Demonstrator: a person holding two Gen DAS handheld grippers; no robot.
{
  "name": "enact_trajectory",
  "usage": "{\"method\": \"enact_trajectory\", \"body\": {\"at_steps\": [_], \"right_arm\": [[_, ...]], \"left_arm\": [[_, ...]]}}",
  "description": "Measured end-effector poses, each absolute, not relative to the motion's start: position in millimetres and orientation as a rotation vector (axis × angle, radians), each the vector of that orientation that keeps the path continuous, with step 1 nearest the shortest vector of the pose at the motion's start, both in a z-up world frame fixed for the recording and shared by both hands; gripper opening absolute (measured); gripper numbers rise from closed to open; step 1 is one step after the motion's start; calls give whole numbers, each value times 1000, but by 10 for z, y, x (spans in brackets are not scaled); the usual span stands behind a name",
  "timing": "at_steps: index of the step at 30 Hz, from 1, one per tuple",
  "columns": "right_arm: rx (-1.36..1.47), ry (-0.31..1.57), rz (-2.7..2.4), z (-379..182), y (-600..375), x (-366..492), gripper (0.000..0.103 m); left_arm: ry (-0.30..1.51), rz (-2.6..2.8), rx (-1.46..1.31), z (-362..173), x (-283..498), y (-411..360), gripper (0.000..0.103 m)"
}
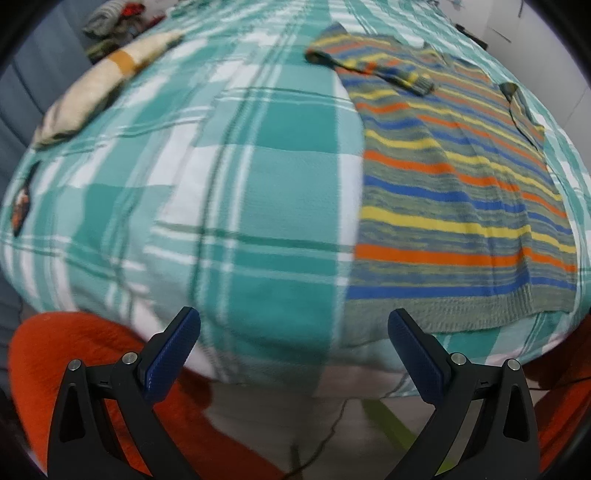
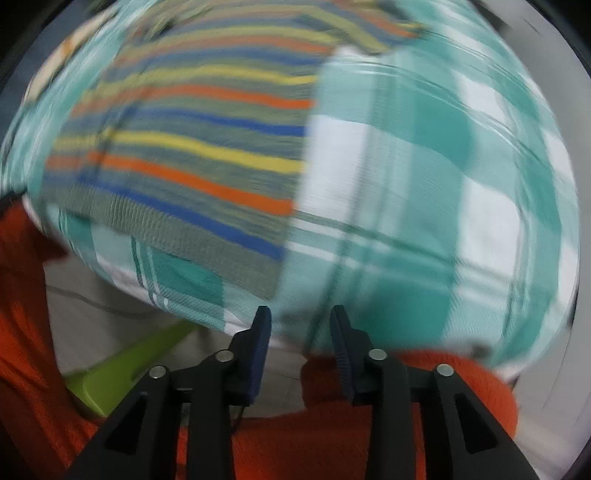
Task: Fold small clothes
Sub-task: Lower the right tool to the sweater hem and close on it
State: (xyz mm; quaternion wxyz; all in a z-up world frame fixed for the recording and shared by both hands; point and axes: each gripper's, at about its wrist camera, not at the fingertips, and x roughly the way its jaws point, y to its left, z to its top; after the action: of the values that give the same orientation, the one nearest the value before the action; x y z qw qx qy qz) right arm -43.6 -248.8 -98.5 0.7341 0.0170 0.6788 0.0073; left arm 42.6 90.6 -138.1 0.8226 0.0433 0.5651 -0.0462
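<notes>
A knitted sweater (image 1: 454, 192) with orange, blue, yellow and grey-green stripes lies flat on the teal and white checked bed cover (image 1: 258, 184). One sleeve (image 1: 373, 62) is folded across its far end. My left gripper (image 1: 293, 315) hangs open above the bed's near edge, just left of the sweater's ribbed hem, with nothing between its blue pads. In the blurred right wrist view the sweater (image 2: 192, 147) fills the left half. My right gripper (image 2: 301, 314) sits over the bed cover (image 2: 424, 184) at its near edge, right of the hem corner, jaws narrowly apart and holding nothing.
A cream folded garment (image 1: 99, 85) and a heap of clothes (image 1: 114, 22) lie at the far left of the bed. A small dark and orange item (image 1: 22, 201) is at the left edge. A person's orange clothing (image 1: 74, 369) and a green object (image 2: 129, 369) are below.
</notes>
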Motion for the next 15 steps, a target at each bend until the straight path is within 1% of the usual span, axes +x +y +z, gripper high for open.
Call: {"method": "enact_trajectory", "body": {"at_steps": [1, 2, 3, 4, 5, 6, 7, 8, 9, 10, 11, 12, 15], "right_arm": [[92, 1469, 15, -962, -2530, -450, 61], [195, 1414, 28, -947, -2565, -452, 76], [241, 1386, 39, -967, -2572, -443, 79], [298, 1355, 53, -1018, -2571, -401, 79], [359, 1343, 57, -1130, -2559, -336, 78], [393, 1352, 47, -1240, -2537, -275, 77], [416, 1368, 44, -1371, -2508, -218, 74], [432, 1383, 64, -1449, -2469, -191, 63], [433, 1391, 86, -1529, -2401, -171, 54], [409, 1399, 83, -1551, -2354, -162, 47], [413, 1395, 80, -1524, -2358, -167, 19], [445, 1391, 96, -1552, -2351, -155, 5], [515, 1374, 140, -1441, -2478, -182, 6]], "left_arm": [[1202, -135, 89, -1405, 453, 843, 102], [1208, -166, 94, -1452, 482, 787, 102], [1223, -177, 108, -1515, 518, 746, 102], [1244, -171, 125, -1588, 554, 720, 100], [1265, -159, 137, -1661, 580, 718, 90], [1282, -155, 136, -1713, 590, 733, 84], [1286, -159, 118, -1725, 589, 756, 84], [1278, -159, 91, -1701, 578, 785, 77], [1274, -164, 79, -1684, 566, 796, 65], [1275, -173, 75, -1678, 552, 800, 56], [1281, -189, 72, -1678, 537, 795, 31], [1294, -207, 63, -1684, 528, 789, 2], [1297, -221, 54, -1623, 492, 758, 1]]}}
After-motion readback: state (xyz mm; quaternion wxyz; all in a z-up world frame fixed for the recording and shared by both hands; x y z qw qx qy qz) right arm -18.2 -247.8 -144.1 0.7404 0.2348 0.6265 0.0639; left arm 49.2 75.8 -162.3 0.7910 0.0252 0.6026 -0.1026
